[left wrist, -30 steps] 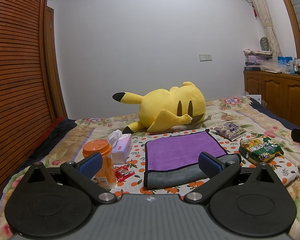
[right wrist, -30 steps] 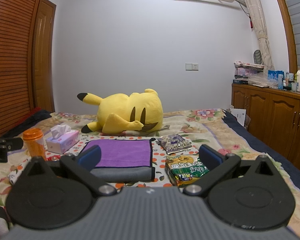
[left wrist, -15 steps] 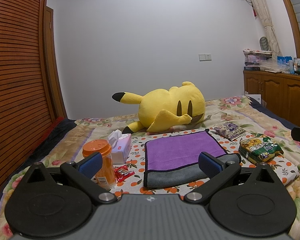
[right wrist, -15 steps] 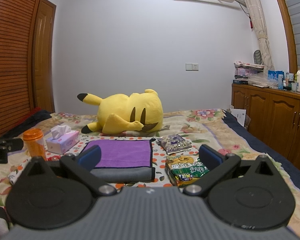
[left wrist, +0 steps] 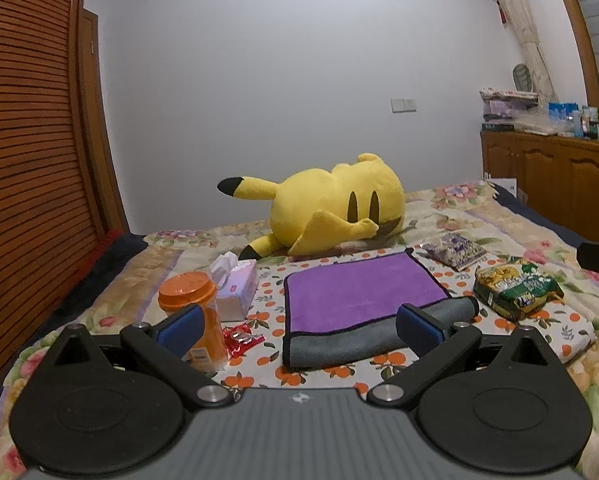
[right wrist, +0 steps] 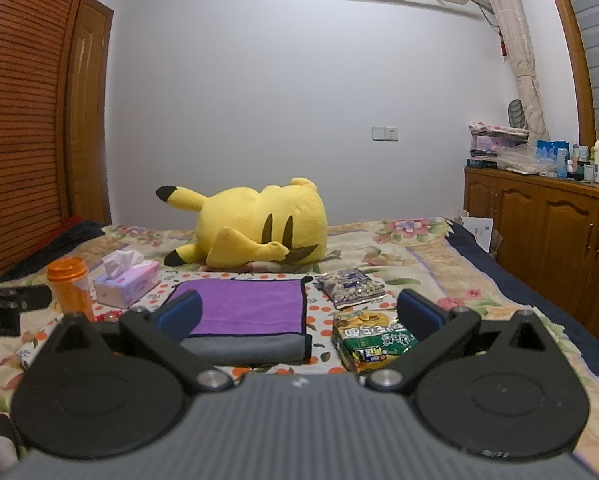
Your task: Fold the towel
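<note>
Both tongs are hanging wide open, gripping nothing: left gripper [left wrist: 299,322], right gripper [right wrist: 299,316]. The towel [left wrist: 359,292] is lying on the bed [left wrist: 499,216], purple side up, grey near edge rolled over, well ahead of both. Risks: the orange bottle [left wrist: 195,312] is standing near the towel's left edge and tipping if clipped; the green snack bag [right wrist: 373,340] is crowding the right side; pinching the bedsheet with the towel.
</note>
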Action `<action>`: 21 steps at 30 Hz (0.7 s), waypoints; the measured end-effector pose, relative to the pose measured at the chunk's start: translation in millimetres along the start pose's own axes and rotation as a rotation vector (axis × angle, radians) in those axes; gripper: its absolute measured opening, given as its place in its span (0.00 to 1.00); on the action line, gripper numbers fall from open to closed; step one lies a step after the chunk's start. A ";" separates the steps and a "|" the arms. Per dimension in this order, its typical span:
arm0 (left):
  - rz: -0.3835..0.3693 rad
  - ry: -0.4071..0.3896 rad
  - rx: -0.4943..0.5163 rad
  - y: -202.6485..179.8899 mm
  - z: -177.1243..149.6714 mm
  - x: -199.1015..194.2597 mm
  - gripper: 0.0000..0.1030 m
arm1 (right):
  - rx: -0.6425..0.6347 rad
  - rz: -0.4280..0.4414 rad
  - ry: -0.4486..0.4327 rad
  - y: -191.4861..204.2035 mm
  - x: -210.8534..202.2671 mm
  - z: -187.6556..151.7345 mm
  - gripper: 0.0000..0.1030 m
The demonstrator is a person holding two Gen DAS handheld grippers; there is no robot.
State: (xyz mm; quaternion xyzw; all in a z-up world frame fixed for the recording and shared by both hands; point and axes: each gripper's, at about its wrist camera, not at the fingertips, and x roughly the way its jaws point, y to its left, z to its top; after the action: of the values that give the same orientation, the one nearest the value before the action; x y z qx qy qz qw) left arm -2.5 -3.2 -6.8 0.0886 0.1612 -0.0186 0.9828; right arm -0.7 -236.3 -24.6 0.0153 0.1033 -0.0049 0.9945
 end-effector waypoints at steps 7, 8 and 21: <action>-0.011 0.029 0.017 -1.8 2.9 10.7 1.00 | -0.037 0.012 0.010 9.4 9.9 0.4 1.00; -0.012 0.034 0.018 -1.5 3.8 12.6 1.00 | -0.038 0.018 0.011 10.0 11.0 0.5 1.00; 0.000 0.070 -0.006 13.8 13.8 41.1 1.00 | -0.035 0.035 0.014 18.7 25.1 5.0 1.00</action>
State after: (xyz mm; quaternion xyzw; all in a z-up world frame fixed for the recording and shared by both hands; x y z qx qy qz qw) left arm 41.6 7.6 -4.8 0.0864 0.1956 -0.0150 0.9768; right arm 25.2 -217.9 -24.3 -0.0001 0.1102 0.0144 0.9938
